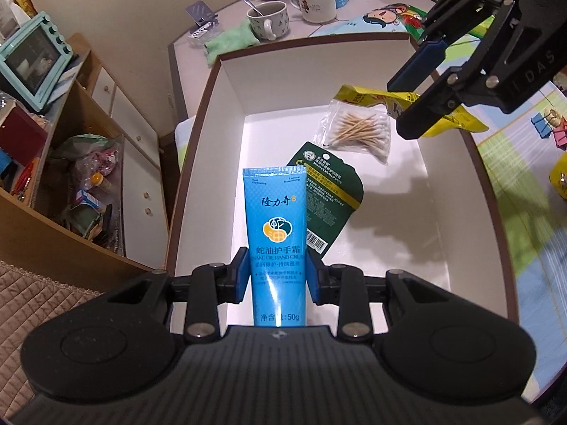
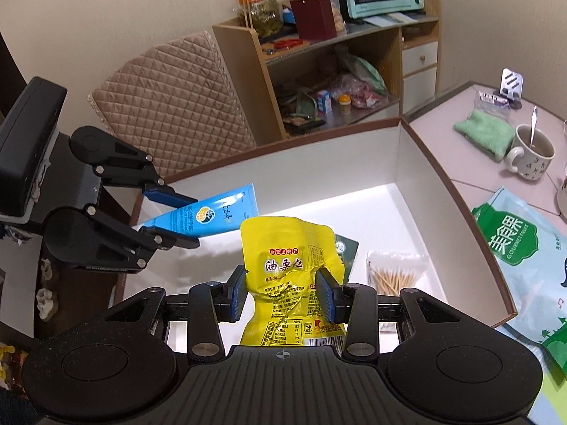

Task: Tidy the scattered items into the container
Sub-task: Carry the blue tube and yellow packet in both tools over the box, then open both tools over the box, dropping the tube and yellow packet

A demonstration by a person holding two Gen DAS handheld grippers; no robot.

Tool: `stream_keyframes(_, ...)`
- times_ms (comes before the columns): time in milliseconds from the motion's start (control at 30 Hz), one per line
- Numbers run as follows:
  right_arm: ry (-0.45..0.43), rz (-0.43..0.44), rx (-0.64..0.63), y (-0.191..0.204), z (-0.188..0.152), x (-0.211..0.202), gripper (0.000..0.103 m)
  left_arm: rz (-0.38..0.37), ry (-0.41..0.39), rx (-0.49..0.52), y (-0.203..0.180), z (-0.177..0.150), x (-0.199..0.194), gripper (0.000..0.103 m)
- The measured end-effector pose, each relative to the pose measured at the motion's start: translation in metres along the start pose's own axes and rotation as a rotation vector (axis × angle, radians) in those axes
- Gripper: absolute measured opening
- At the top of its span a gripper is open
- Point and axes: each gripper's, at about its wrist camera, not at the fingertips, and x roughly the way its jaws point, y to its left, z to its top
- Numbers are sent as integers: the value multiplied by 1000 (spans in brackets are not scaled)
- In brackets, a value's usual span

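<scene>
Both grippers hang over the white box on the table. The left gripper has its jaws clamped on a blue hand-cream tube, cap end hidden. The right gripper pinches a crumpled yellow snack packet. Inside lie a cotton-swab bag and a green card, partly covered by the tube.
</scene>
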Motion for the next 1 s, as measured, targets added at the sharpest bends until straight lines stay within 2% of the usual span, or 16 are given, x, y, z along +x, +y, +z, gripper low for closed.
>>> stream_keyframes(267,80,-6,-40,0,-5,15,40,-57,19,54,2,1,19,28)
stream_keyframes(633,270,-39,-120,8,-10,61,40,-170,109,204,-16,-6,51,29)
stream_keyframes(700,304,-41,-128,11,-9,68,72,-170,142,232,-19,-8,59,31)
stream_keyframes(733,307,-55,-135,13,-9,69,77,-161,155,246,-20,-9,62,31)
stream_keyframes(833,319,-63,-143,16,-10,70,79,-150,175,261,-21,-11,65,33)
stream_keyframes(967,335,-58,-135,15,-11,67,79,-142,195,258,-18,-11,67,42)
stream_keyframes(1000,335,-60,-134,14,-11,65,79,-139,199,257,-17,-10,67,47)
